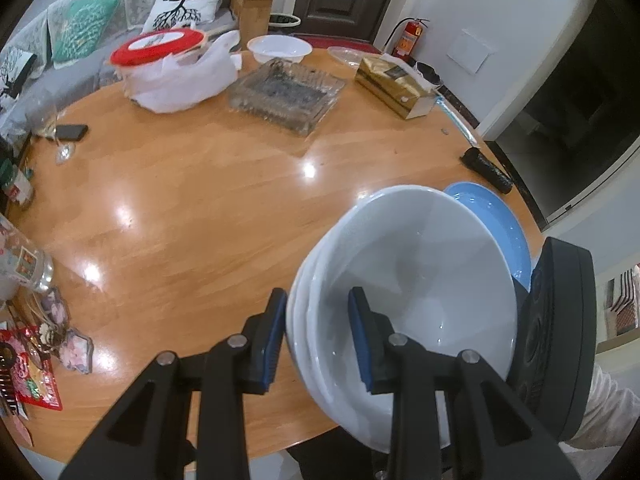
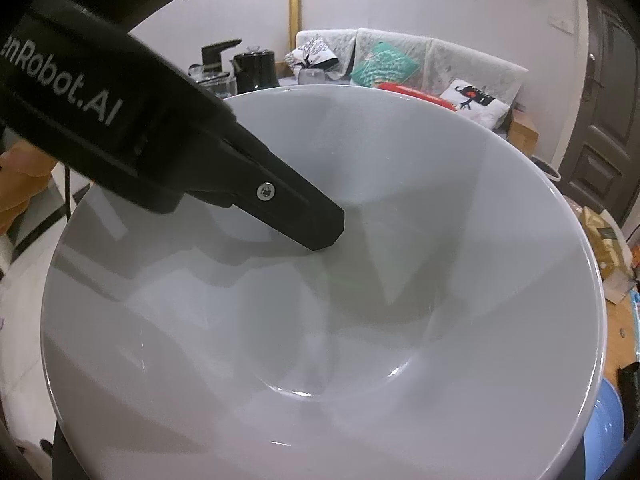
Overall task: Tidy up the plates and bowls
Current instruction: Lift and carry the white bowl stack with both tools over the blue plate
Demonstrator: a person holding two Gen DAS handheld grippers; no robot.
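Note:
A stack of nested white bowls (image 1: 408, 280) hangs tilted above the near right edge of the round wooden table (image 1: 200, 208). My left gripper (image 1: 318, 300) is shut on the stack's near rim, one blue-padded finger outside and the other inside the top bowl. In the right wrist view the top white bowl (image 2: 360, 320) fills the frame, with the left gripper's inner finger (image 2: 312, 220) resting in it. The right gripper's black body (image 1: 560, 340) sits close against the stack's right side; its fingers are hidden behind the bowls. A blue plate (image 1: 492, 220) shows behind the stack.
Far across the table stand a glass tray (image 1: 284, 96), a white bowl (image 1: 279, 49), a red-lidded container in a white bag (image 1: 160, 46) and a gold box (image 1: 392, 80). A phone (image 1: 71, 132), a wine glass (image 1: 52, 120) and clutter line the left edge. A black roll (image 1: 486, 170) lies near the right edge.

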